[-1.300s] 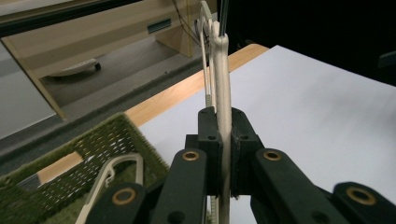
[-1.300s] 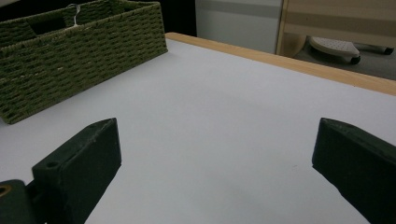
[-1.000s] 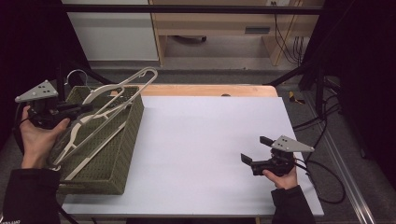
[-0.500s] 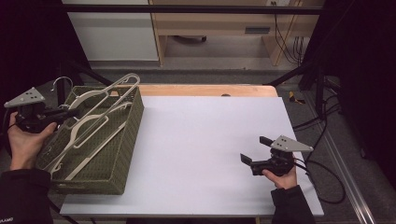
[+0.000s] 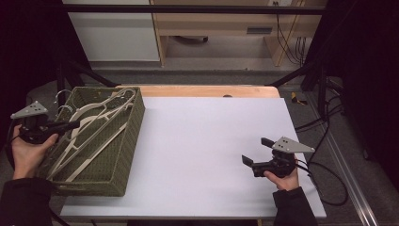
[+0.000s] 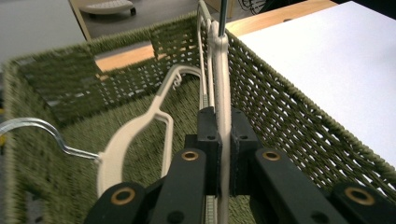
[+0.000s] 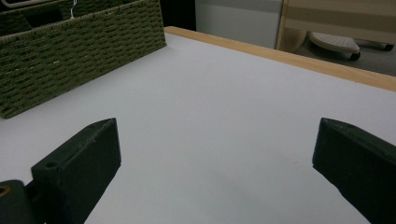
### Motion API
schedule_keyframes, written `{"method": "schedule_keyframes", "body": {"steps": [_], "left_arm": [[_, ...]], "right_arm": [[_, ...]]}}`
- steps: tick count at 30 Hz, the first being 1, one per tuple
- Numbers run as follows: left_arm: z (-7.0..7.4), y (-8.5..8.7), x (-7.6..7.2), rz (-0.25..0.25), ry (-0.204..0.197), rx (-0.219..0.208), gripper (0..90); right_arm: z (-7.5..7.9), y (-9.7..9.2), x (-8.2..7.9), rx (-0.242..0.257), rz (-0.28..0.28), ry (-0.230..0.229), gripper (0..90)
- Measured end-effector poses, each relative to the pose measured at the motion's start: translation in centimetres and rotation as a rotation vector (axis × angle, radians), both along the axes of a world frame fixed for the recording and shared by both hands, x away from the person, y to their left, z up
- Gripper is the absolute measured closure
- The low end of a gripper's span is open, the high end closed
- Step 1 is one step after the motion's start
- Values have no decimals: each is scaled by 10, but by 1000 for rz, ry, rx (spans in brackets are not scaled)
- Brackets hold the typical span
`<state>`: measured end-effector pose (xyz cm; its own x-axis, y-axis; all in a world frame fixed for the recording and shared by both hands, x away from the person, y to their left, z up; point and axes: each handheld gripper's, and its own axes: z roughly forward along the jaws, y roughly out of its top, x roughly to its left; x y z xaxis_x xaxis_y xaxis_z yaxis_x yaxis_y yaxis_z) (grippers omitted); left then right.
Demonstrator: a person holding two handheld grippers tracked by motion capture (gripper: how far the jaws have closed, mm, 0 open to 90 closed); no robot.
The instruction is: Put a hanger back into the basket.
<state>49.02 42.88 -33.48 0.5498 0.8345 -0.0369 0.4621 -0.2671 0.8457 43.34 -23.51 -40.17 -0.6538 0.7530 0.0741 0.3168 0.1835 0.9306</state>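
Your left gripper is closed tight on the cream hanger, gripped on its thin edge so it stays flat and fits w/ the other hangers in the green woven basket at the table's left. The hanger lies mostly inside, its top near the far wall. Your right gripper rests wide open, holding nothing, on the white table, prob. kept out of the way.

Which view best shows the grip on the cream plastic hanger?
The left gripper view: the left gripper pinches the cream plastic hanger edge-on. The high view shows its whole outline in the green woven basket. The right gripper view shows just the basket's wall.
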Motion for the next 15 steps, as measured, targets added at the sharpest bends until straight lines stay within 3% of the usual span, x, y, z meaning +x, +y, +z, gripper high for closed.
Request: {"method": "schedule_keyframes", "body": {"steps": [10, 15], "left_arm": [[-26, -9, 4, 7, 60, -29, 853], [-38, -14, 9, 9, 122, -38, 846]], "right_arm": [[0, 0, 0, 0, 1, -1, 17], [0, 0, 0, 1, 1, -2, 17]]}}
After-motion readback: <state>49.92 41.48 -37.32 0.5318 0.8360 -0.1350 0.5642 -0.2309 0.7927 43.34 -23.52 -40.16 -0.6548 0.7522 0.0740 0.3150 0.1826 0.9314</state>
